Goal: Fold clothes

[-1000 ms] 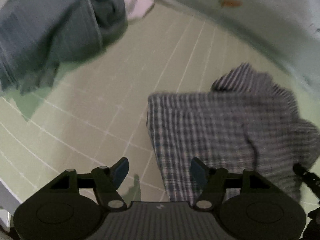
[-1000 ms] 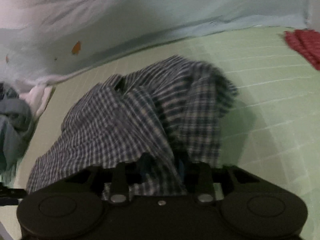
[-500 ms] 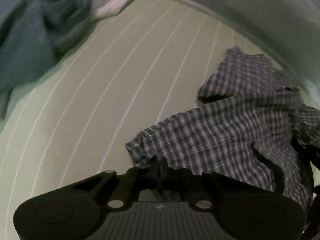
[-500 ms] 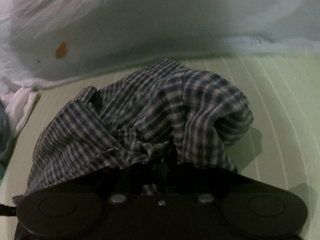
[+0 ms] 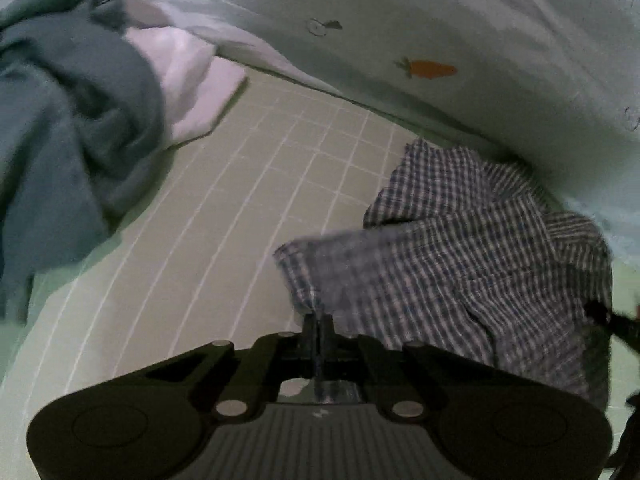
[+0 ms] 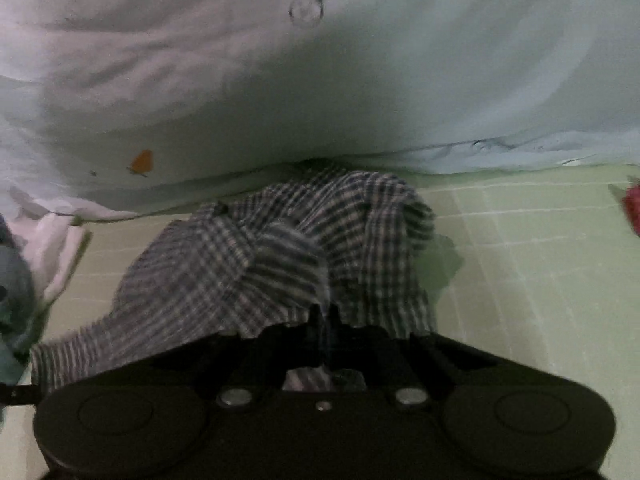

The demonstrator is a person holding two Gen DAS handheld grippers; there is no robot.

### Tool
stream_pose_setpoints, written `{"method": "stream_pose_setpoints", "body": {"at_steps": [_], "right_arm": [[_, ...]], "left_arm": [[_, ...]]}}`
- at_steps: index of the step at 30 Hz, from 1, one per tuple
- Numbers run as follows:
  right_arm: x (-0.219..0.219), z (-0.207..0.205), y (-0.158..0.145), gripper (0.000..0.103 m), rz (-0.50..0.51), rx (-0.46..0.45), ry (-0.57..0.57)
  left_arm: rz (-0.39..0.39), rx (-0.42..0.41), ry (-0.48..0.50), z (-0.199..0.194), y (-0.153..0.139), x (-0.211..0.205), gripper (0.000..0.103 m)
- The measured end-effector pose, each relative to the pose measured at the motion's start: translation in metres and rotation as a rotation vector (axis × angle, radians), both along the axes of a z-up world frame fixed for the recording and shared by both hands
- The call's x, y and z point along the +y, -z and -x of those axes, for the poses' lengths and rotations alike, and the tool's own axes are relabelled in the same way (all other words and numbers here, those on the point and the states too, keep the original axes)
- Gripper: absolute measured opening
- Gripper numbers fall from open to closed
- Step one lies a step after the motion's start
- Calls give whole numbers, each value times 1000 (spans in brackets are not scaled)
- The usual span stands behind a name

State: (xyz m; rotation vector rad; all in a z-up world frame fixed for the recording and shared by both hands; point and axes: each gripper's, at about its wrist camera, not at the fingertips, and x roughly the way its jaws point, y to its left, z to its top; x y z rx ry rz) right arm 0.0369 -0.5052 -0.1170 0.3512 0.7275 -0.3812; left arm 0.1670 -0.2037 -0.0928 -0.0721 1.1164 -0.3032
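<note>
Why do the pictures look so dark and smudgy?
Left wrist view: dim light, the checked shirt smeared near the left hand-held gripper, and the sheet's white lines bent by the fisheye. Right wrist view: darker, with heavy shadow on the pale bedding behind the shirt.
</note>
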Motion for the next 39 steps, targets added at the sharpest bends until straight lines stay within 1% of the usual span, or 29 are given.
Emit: {"method": "stream_pose_setpoints", "body": {"at_steps": [2,4,9,10,12,14,17,18,22,23,24,26,28,29,30,31,32,33,35,37,38,39], "right_arm": [[8,25,-10,1,3,-37,8],[16,53,-19,0,3,-68,15],[33,131,-34,0,-1,-132,33],[35,145,-33,0,-8,-127,31],[38,163,-28,0,-24,-106,30],[37,177,-22,0,-48,-79,28],[37,191,-18,0,-67,-61,11],[37,193,-17,0,-68,-56,5],[35,203,-14,1,-72,-35,-16],[34,205,-13,1,-73,-30,-21],[35,199,-14,2,-72,-32,-25],[36,185,-16,3,-70,-36,-31],[36,172,-17,10,-68,-39,-37],[37,165,-18,12,-67,-41,-40],[37,158,-19,16,-66,-43,-43],[38,151,-20,23,-65,-45,-46],[38,145,-21,27,-64,-47,-49],[39,138,-21,34,-63,-48,-52],[39,124,-23,40,-61,-52,-58],[40,111,-25,54,-59,-56,-64],[41,104,-26,59,-58,-58,-67],[42,85,-25,72,-46,-59,-82]], "left_arm": [[24,-19,-2,17,-11,12,0],[34,-55,-4,40,-24,21,0],[81,-153,18,107,-56,34,0],[87,-181,32,123,-62,36,0],[74,-224,66,151,-69,34,0],[67,-246,102,175,-73,27,0],[93,-240,164,211,-70,17,0],[95,-225,185,220,-66,14,0],[82,-118,271,245,-44,4,0],[69,-99,277,247,-39,4,0],[56,-85,280,248,-36,4,0],[59,-73,252,244,-34,10,2],[75,-71,215,239,-34,19,2],[91,-77,194,237,-36,25,4],[106,-83,170,233,-39,32,7],[118,-88,145,227,-39,38,14],[126,-92,118,220,-40,44,17],[132,-96,91,213,-41,48,17],[146,-96,44,197,-42,59,17],[170,-85,8,176,-41,68,17],[183,-78,-9,165,-40,73,19],[184,-74,-19,156,-40,76,19]]}}
